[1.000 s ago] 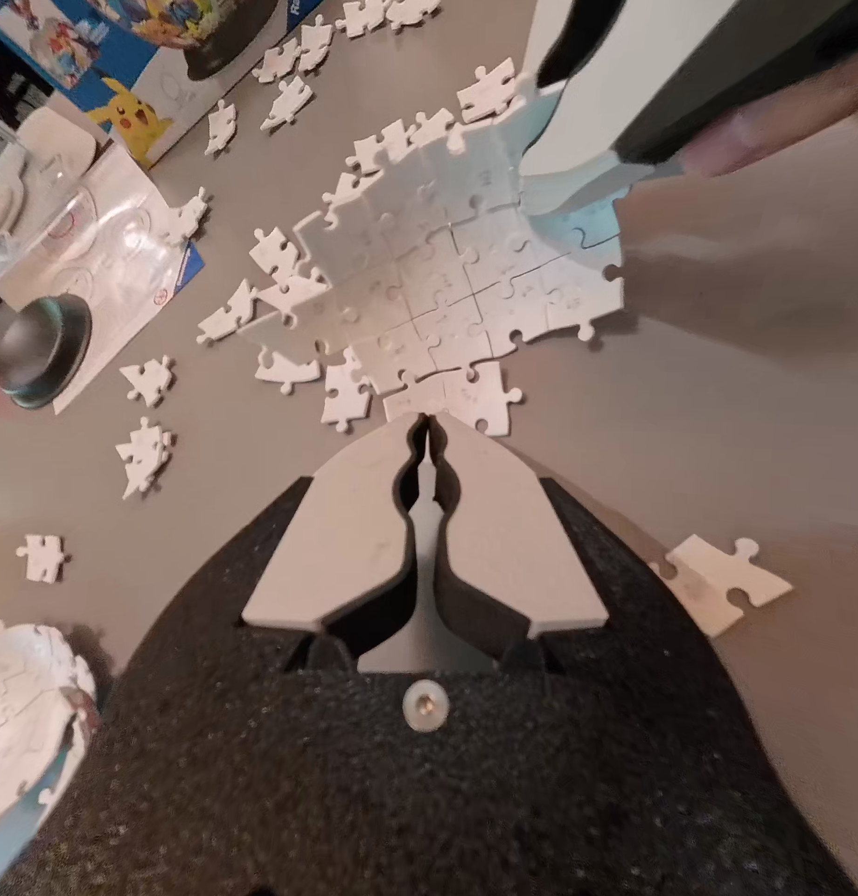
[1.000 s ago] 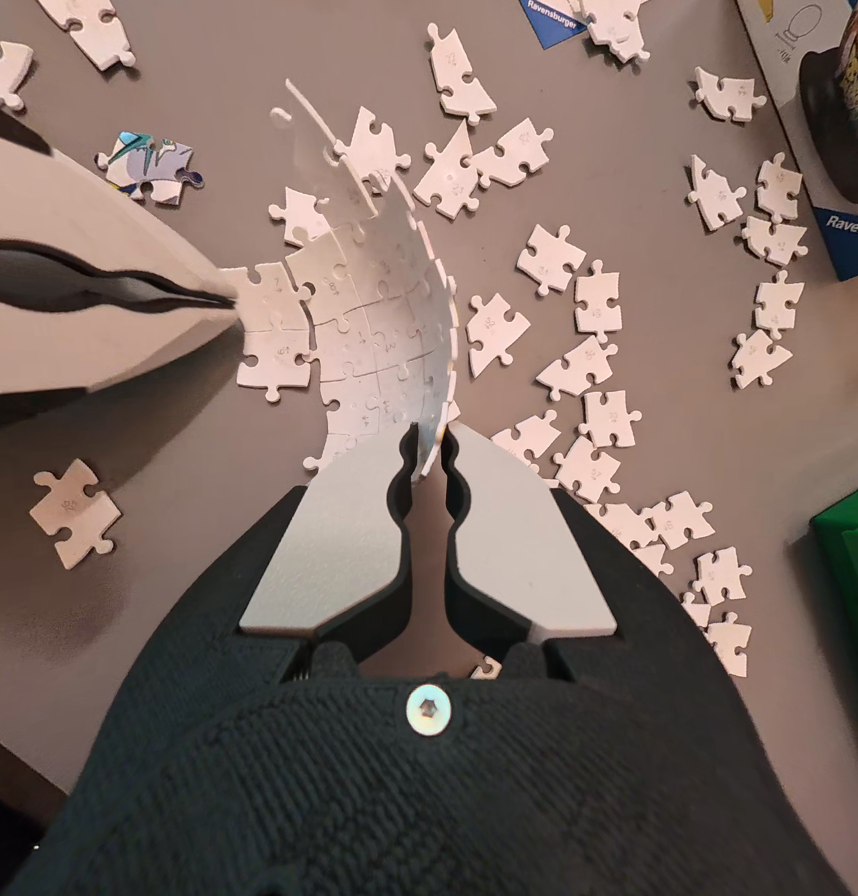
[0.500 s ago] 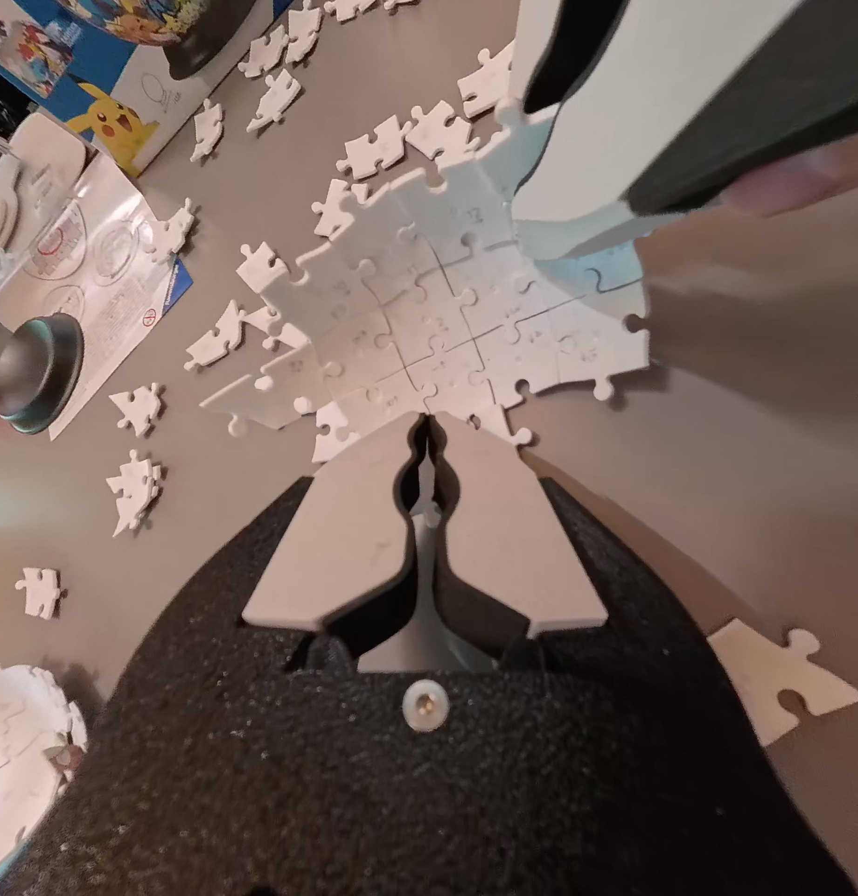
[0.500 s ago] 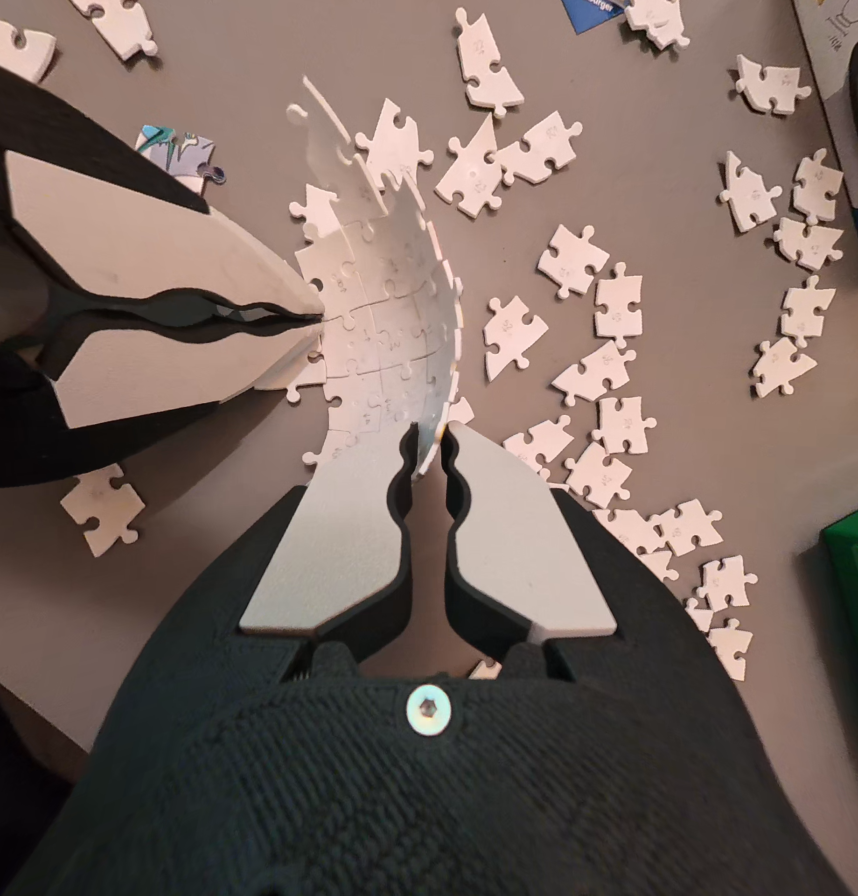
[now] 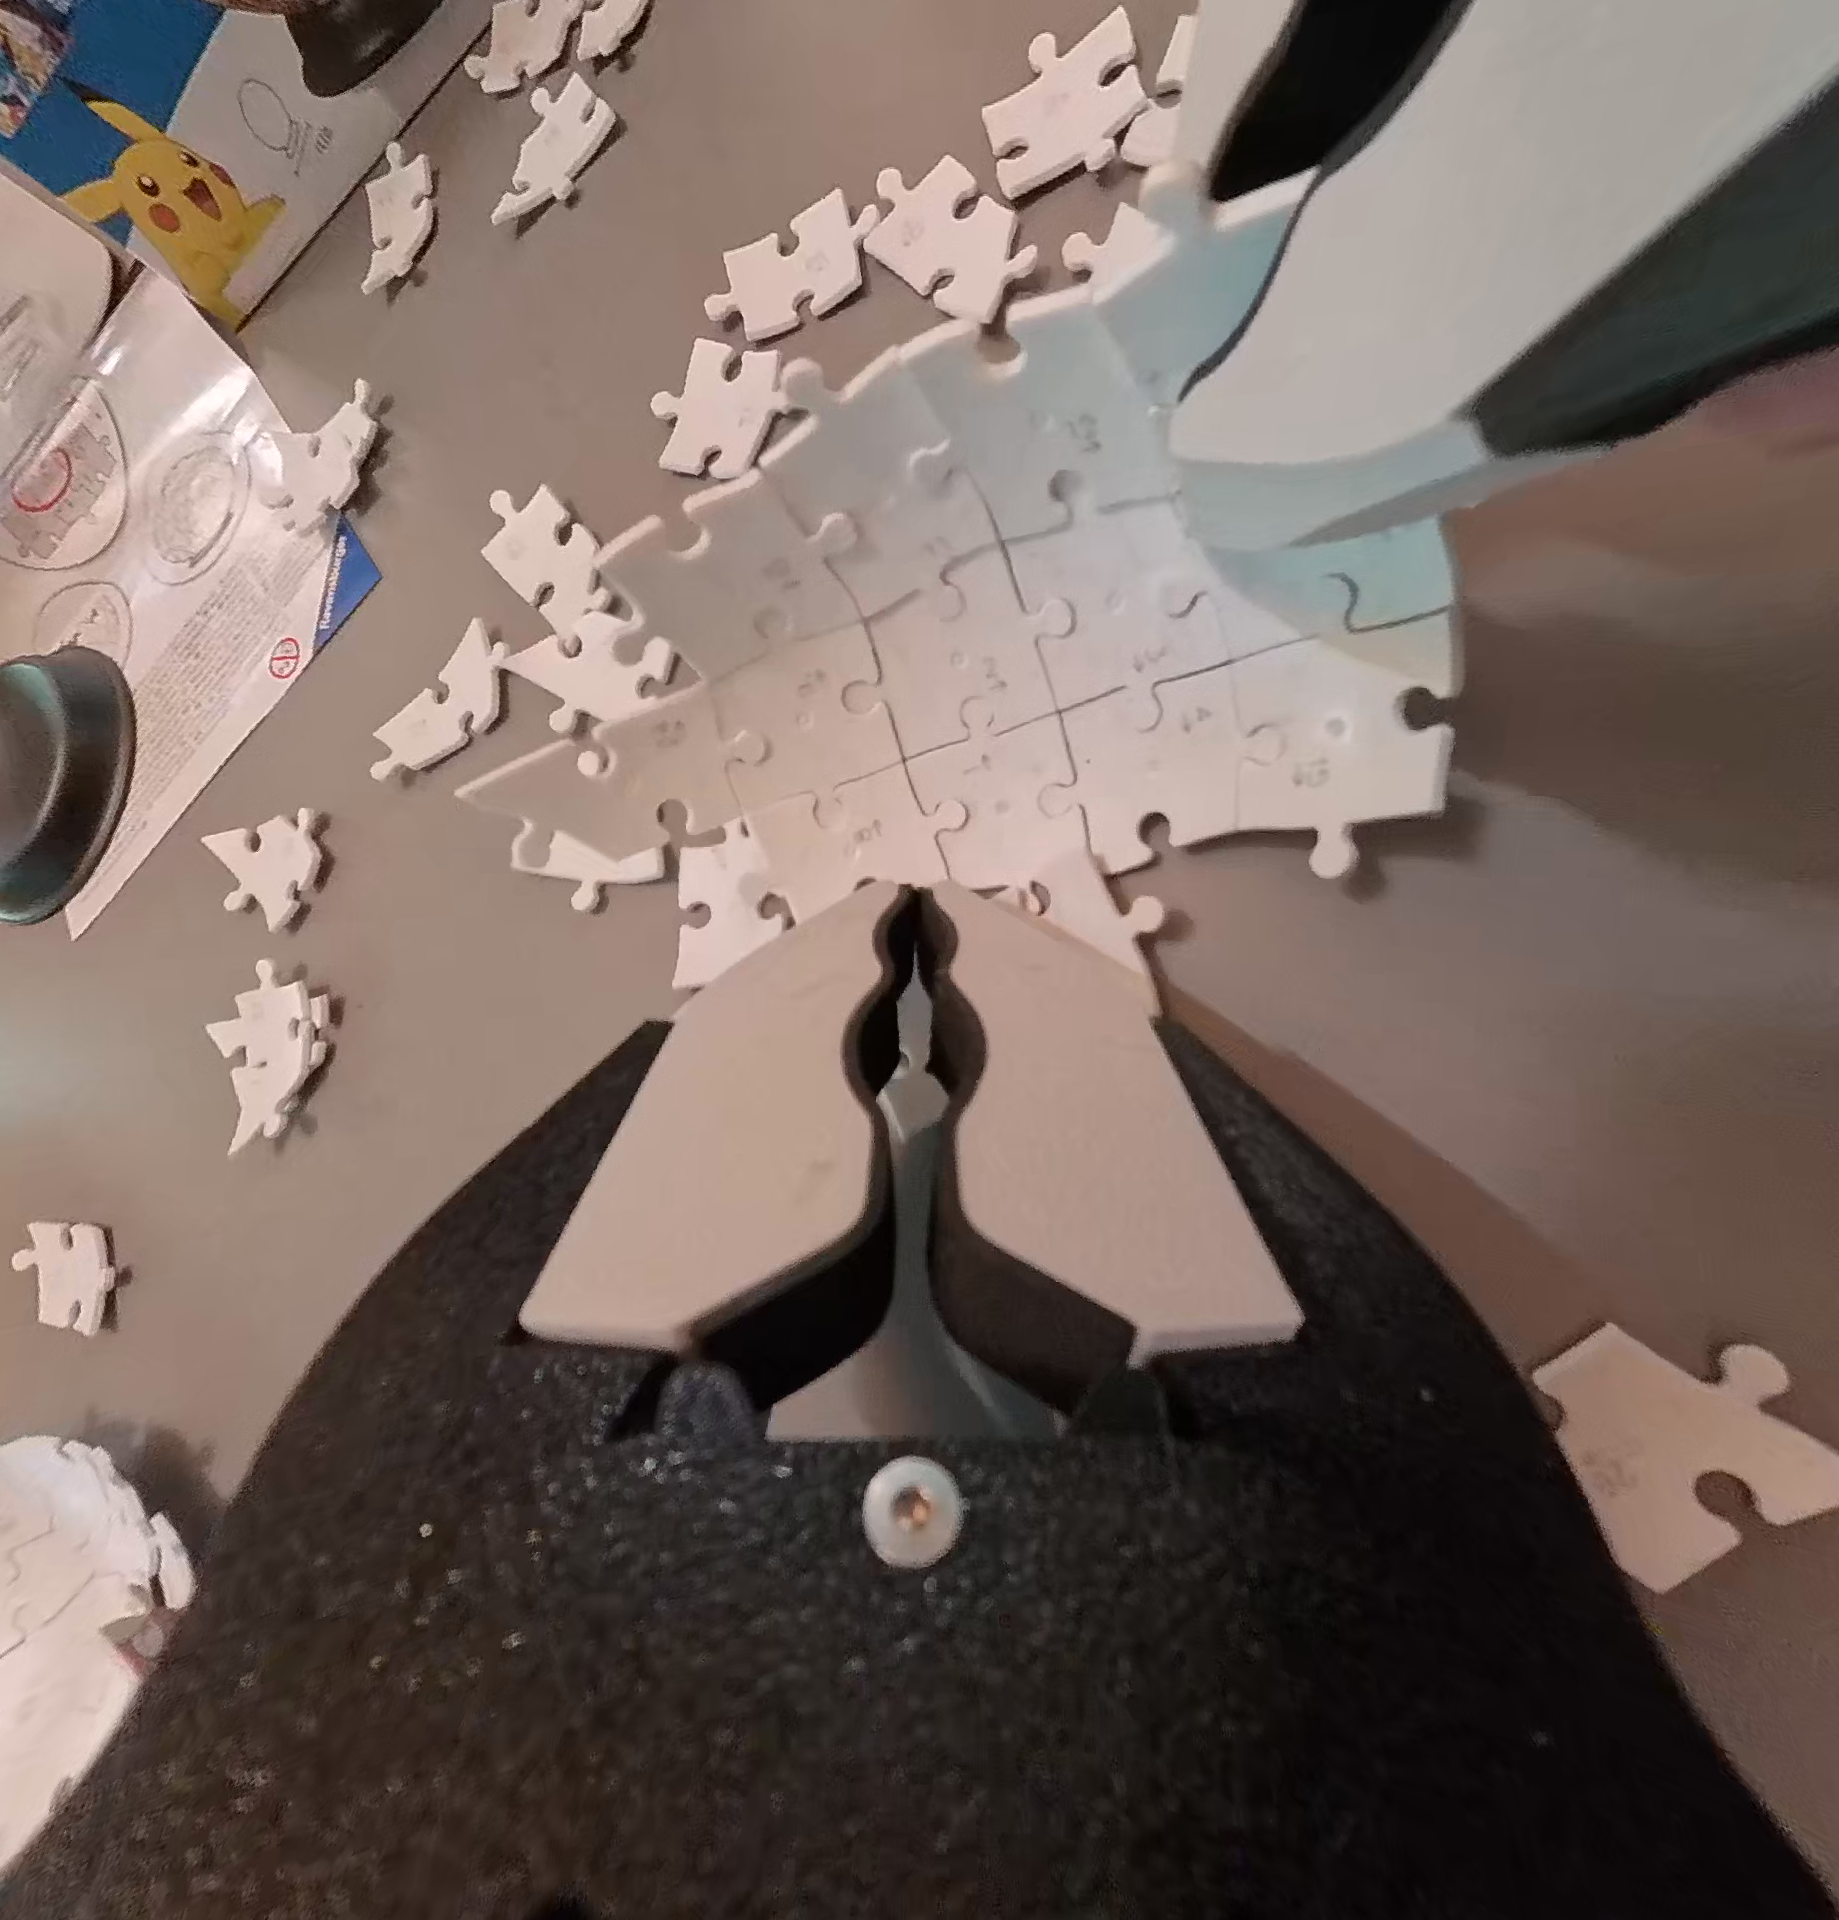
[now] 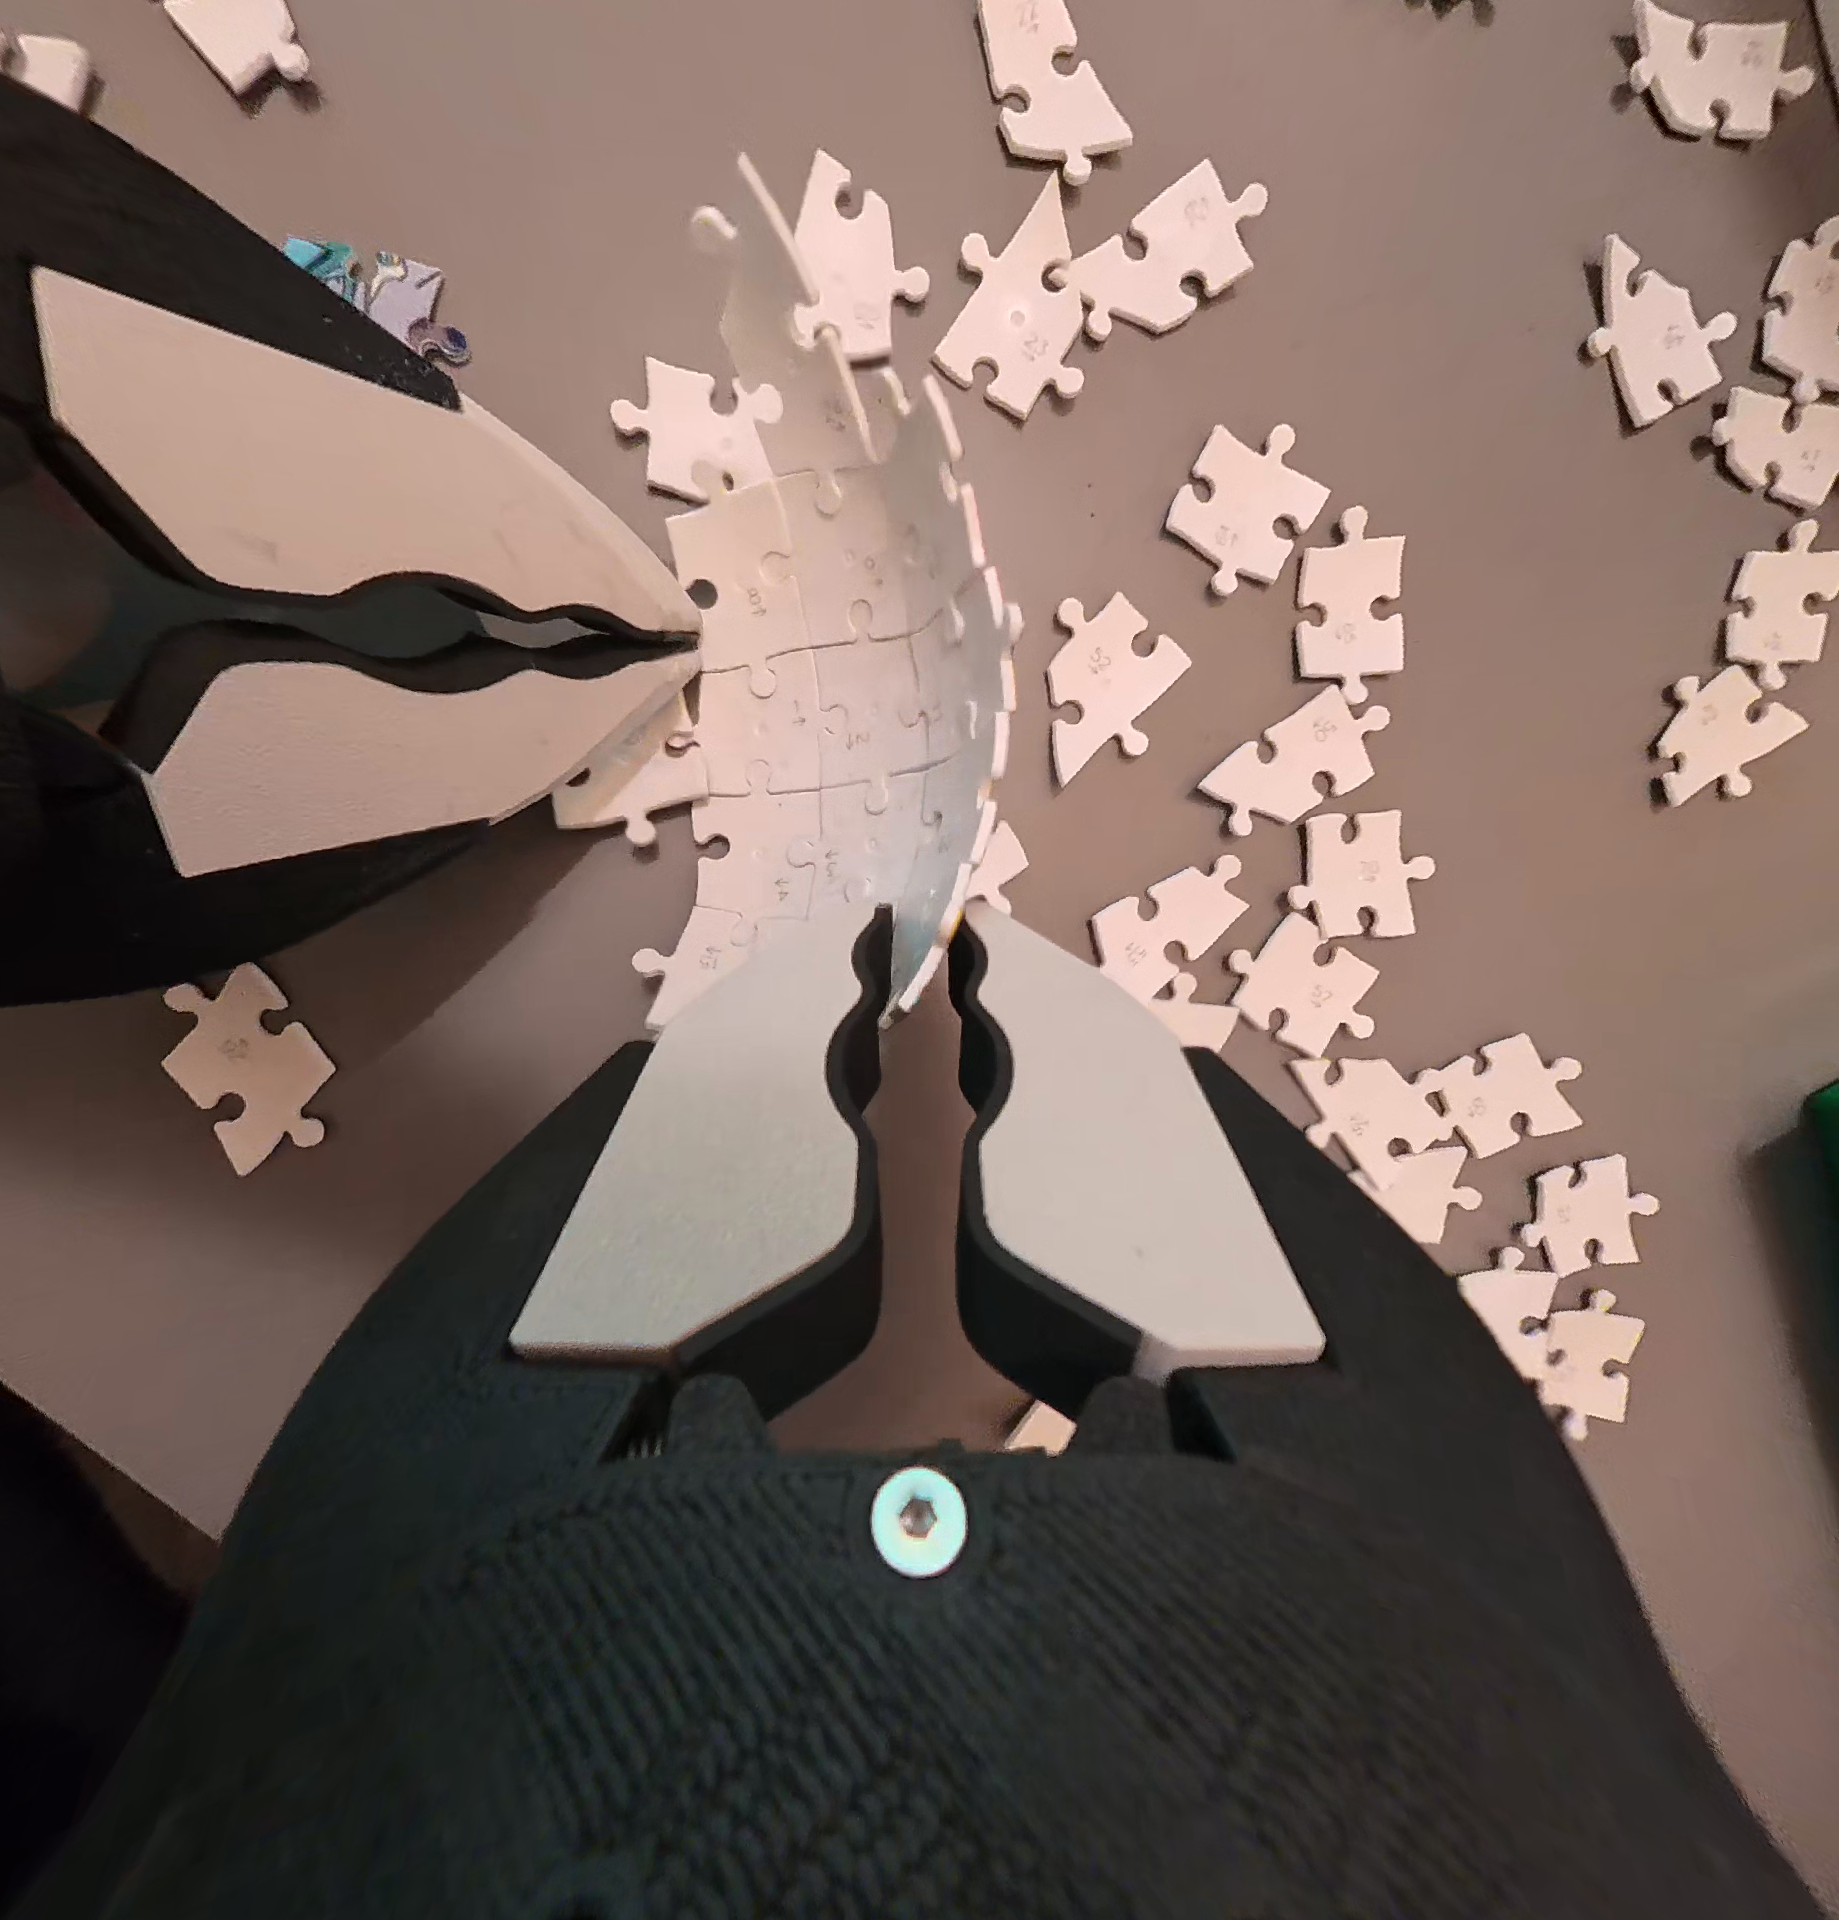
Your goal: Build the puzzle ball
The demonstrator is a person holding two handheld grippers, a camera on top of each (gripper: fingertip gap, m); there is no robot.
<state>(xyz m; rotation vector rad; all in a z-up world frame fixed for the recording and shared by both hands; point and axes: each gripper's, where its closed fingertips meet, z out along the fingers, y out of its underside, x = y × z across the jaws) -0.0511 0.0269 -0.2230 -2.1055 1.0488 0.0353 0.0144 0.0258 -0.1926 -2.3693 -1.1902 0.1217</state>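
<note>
L grip (image 5: 915, 920): I've it clamped on shell (image 5: 998, 665) rim, 6 o'clock.
R grip (image 6: 920, 935): pinching shell edge, 1 o'clock.
Risk: I twist unevenly, seams pop, pcs drop.

Curved puzzle-ball section (image 6: 842, 686): joined pcs, white backs up, small marks on each, bowed like a shell, held off grey table (image 6: 479, 1143) at 2 edges. Loose pcs (image 6: 1320, 748) scattered flat, mostly white side up, one colour-side-up (image 6: 416, 301).
</note>
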